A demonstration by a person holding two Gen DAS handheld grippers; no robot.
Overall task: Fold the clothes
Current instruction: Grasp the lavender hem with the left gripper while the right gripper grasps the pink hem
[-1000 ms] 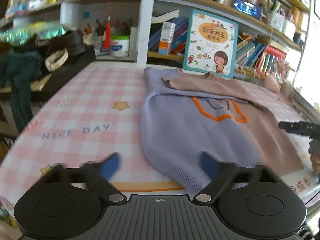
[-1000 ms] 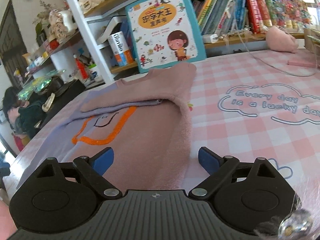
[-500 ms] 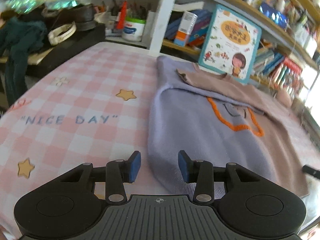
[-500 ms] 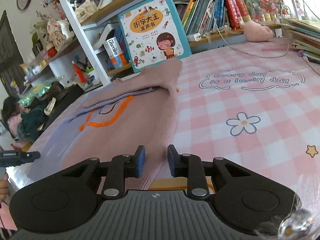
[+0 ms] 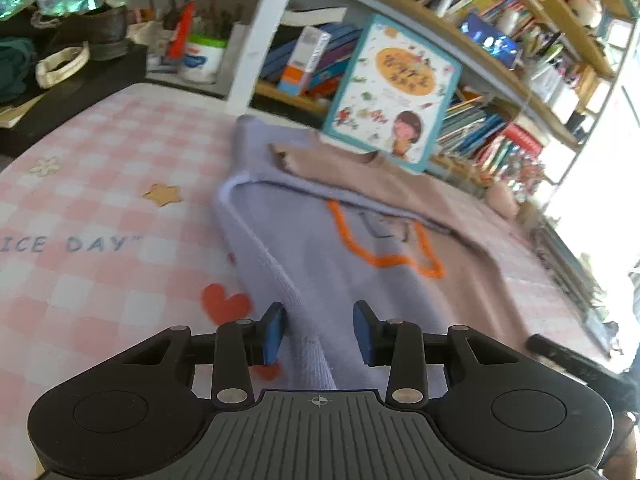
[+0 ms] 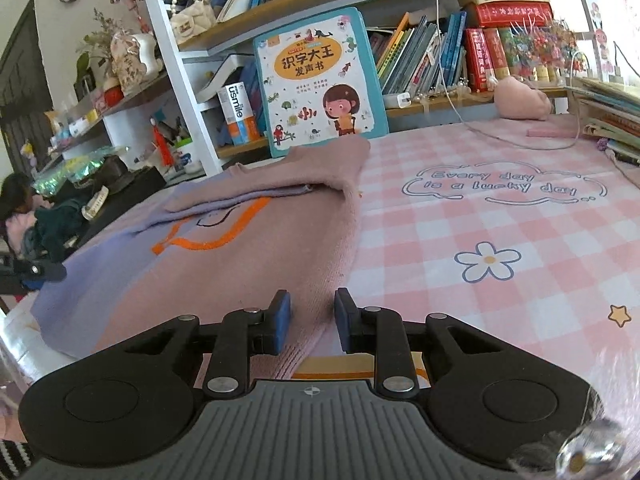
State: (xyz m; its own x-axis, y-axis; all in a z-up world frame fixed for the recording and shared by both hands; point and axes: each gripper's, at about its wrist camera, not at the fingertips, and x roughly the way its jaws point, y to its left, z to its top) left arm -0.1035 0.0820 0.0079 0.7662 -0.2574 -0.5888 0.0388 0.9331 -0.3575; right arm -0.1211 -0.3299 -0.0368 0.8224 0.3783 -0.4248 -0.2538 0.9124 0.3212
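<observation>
On the pink checked tablecloth (image 6: 500,224) lay a half-folded sweater (image 6: 224,264).
The left gripper (image 5: 319,328) and right gripper (image 6: 308,316) each straddled a hem edge, jaws parted, not clamped.

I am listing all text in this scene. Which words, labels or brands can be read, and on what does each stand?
"识字大王 发声书": big book leaning on the shelf.
"usmile": white and orange box left of it.
"Every day is a lucky day": tablecloth, inside a cloud outline.
"ICE DAY": tablecloth, left wrist view; the start is cut off.
Red book spine and the other spines: too small to read.
Sweater: a drawing, no words.
</observation>
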